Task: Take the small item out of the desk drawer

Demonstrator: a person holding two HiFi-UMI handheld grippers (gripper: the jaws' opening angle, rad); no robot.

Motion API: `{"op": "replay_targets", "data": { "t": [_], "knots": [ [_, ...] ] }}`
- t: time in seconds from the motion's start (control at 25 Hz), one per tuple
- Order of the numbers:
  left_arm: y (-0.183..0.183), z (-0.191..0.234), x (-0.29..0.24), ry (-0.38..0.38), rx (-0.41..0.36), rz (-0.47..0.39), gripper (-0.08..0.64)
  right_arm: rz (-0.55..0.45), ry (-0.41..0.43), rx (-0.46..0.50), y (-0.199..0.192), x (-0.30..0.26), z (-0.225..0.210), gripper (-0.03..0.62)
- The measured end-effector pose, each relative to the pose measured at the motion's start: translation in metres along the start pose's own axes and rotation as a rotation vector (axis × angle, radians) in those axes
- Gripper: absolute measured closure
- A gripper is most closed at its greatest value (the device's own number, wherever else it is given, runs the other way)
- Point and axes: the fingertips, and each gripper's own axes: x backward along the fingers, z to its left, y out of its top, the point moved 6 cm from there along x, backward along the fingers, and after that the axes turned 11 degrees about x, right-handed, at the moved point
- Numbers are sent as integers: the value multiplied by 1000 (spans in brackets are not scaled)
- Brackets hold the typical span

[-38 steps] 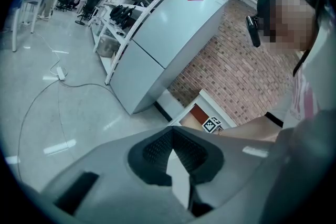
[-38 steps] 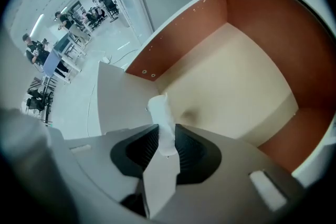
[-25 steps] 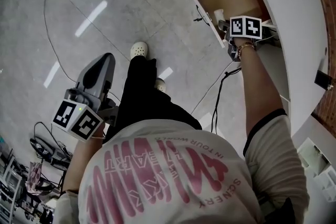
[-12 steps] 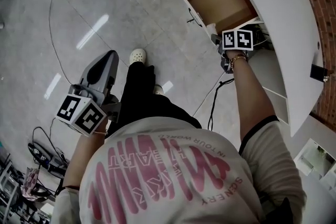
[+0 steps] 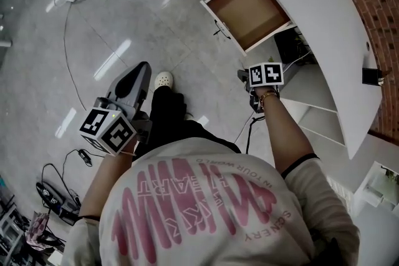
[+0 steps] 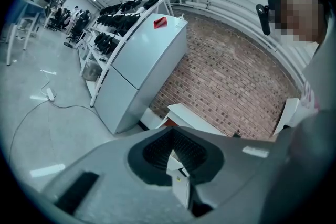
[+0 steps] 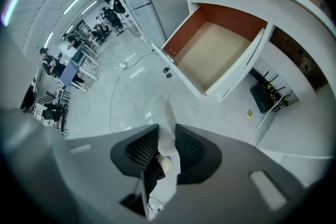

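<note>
Fingers (image 7: 191,152) of your right gripper (image 7: 167,136) pinch the small white item (image 7: 168,113), clear of the empty drawer (image 5: 221,27) at upper center of the head view. Hold that squeeze steady while carrying; your left gripper (image 6: 172,149) sits closed, empty.

Head view: cam up high, aimed steeply down at floor (image 5: 93,28), open drawer (image 5: 249,9). Left gripper view: approx level, facing far brick wall (image 6: 226,76). Right gripper view: tilted down, nearer drawer. Shared w/ head view: drawer, desk (image 5: 312,15).
</note>
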Motion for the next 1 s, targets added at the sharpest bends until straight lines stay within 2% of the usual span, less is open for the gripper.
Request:
{"op": "replay_targets", "data": {
  "t": [0.32, 0.56, 0.8, 1.0],
  "knots": [
    [7, -44, -5, -76, -29, -38, 560, -48, 95, -143, -57, 13, 40, 479],
    [23, -84, -10, -136, -66, -95, 560, -194, 179, -308, -69, 37, 66, 479],
    [31, -130, -13, -211, -123, -124, 560, -311, 212, -275, -61, 74, 80, 477],
    [36, -151, -6, -231, -150, -135, 560, -425, 221, -273, -49, 111, 85, 476]
  ]
}}
